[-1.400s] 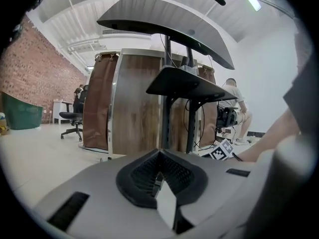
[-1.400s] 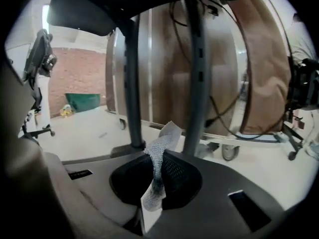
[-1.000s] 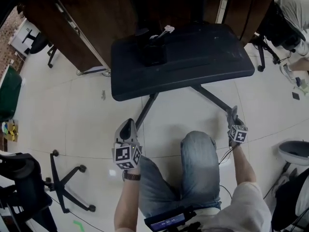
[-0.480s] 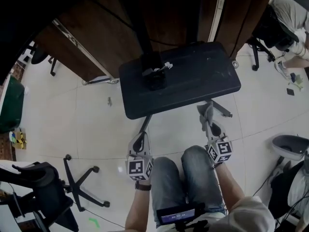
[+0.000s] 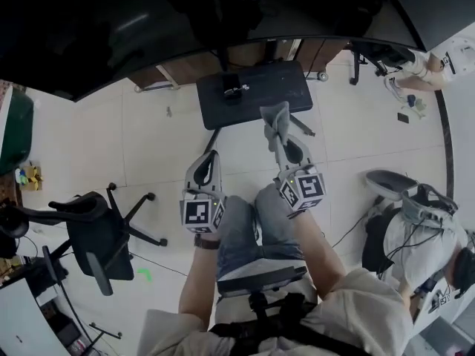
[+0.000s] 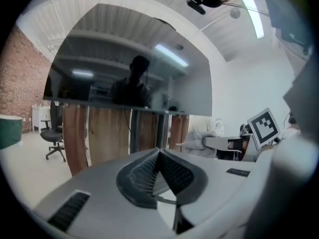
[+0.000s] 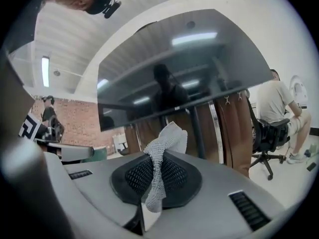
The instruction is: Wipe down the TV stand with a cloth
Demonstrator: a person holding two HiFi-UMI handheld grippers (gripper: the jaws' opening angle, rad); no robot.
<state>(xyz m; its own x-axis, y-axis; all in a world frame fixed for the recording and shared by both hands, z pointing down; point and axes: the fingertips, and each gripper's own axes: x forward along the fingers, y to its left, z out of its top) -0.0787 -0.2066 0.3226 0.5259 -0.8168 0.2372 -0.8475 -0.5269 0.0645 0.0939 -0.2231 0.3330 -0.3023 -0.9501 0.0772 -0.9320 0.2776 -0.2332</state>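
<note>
One cloth [image 7: 162, 153] is pinched in your right claw [image 7: 158, 178], its free end standing past the tips, held in the air apart from the dark surface of the TV stand [image 5: 286, 99] ahead of you. Your left claw [image 6: 158, 158] is pressed together on nothing. Wiping seems not yet begun; next you must lower the cloth flat onto that surface.

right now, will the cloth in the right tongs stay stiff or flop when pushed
Probably floppy: the cloth droops and folds where the right tongs pinch it. Likely light, since its knit looks open. It may bunch on the TV stand.
</note>
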